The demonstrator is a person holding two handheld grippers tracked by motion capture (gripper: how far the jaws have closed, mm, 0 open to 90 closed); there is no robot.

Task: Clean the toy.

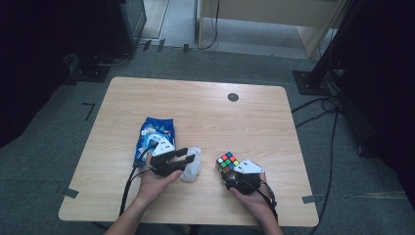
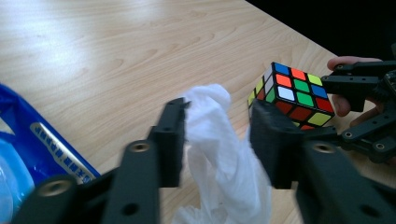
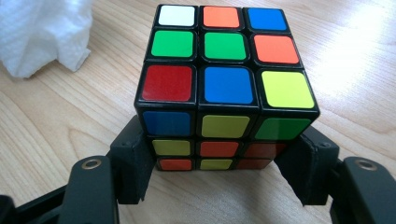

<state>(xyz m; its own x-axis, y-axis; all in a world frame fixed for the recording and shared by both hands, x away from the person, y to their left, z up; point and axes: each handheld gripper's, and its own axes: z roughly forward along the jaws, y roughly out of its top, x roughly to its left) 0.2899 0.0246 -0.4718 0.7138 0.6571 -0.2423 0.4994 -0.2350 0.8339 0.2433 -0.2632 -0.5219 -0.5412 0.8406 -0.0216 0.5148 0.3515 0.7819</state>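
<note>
A crumpled white tissue (image 1: 194,164) lies on the wooden table (image 1: 195,105), just right of a blue snack bag (image 1: 155,133). My left gripper (image 1: 188,156) points right at it. In the left gripper view the tissue (image 2: 210,126) stands between the parted jaws of the left gripper (image 2: 217,140), and the pads do not squeeze it. A scrambled Rubik's cube (image 1: 227,162) sits near the front right. My right gripper (image 3: 219,163) is shut on the lower sides of the cube (image 3: 226,70). From the left gripper view the cube (image 2: 292,93) shows beyond the tissue.
The blue bag (image 2: 28,149) lies at the left gripper's side. A small black round disc (image 1: 233,97) sits near the table's far edge. Dark stands and cables crowd the floor right of the table. Bare wood stretches across the far half of the table.
</note>
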